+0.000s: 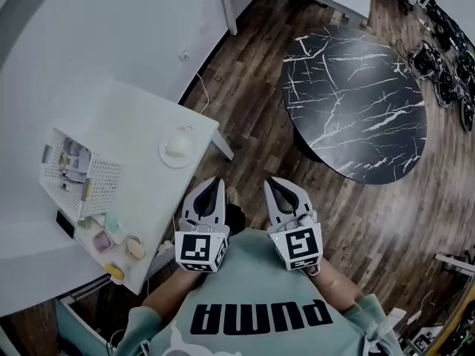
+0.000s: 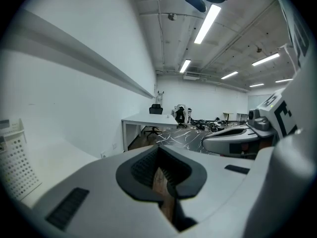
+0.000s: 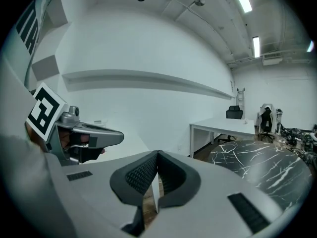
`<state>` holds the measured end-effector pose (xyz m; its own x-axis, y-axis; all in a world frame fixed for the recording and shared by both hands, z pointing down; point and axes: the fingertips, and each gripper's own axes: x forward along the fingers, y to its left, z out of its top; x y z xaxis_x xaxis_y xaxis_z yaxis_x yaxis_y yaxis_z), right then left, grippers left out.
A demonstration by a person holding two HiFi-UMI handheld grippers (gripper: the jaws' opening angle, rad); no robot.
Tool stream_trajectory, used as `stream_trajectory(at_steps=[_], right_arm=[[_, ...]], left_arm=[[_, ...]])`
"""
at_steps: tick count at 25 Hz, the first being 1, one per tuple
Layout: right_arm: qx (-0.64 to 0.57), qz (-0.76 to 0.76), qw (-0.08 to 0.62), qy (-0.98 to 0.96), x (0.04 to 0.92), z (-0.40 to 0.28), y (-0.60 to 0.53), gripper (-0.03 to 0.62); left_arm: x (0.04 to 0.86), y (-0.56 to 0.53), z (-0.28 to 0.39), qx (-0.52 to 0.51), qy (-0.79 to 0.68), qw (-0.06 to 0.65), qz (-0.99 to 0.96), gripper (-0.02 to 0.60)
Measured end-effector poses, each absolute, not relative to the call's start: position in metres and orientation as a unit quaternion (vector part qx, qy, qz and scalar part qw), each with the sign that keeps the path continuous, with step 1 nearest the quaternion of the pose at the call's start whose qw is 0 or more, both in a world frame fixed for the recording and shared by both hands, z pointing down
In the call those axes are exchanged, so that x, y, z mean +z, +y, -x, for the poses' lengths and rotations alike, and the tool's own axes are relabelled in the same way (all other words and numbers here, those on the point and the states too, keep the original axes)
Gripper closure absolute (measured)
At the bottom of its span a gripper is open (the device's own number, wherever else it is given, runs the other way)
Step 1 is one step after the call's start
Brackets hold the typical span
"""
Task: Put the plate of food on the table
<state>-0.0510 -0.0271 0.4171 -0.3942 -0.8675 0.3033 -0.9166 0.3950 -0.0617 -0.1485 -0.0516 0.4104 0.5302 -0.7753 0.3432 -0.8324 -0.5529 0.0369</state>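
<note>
Left claw (image 1: 214, 185): clenched tip to tip, nothing between the jaws; confirmed in its own view (image 2: 158, 150).
Right claw (image 1: 273, 185): likewise clenched and empty (image 3: 157, 155). Held side by side with the left, close to the chest, above dark wood-plank floor (image 1: 252, 124).

Task item: small round white plate (image 1: 166, 159) bearing pale rounded food (image 1: 179, 145). Found at the near corner of the white rectangular table (image 1: 133, 124), ahead and left of the left claw, apart from either claw. White perforated plastic basket (image 1: 74, 173) noted further along the same table, clear of the plate.

Destination, as judged: round black marble-patterned table (image 1: 356, 102), well apart to the right.

Step in hand, as judged: reach toward the plate; nothing yet gripped.

Handling notes, as judged:
- Jaws best parted before arrival, not at the rim.
- Rim best taken on the side nearest the corner, one jaw under and one over.
- Second claw best set on the opposite rim for balance.
- Plate best kept level throughout, since the food looked loose and likely to slide.
- Plate best lifted clear before any swing across the floor.
</note>
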Motion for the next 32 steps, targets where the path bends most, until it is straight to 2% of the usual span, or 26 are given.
stream_trajectory(at_steps=[13, 32], right_arm=[[0.113, -0.53, 0.152, -0.827, 0.422, 0.119, -0.129, 0.586], [0.135, -0.482, 0.207, -0.84, 0.457, 0.193, -0.2, 0.586]], left_arm=[[0.419, -0.151, 0.229, 0.119, -0.485, 0.145, -0.854, 0.575], [0.461, -0.202, 0.333, 0.102, -0.536, 0.218, -0.809, 0.575]])
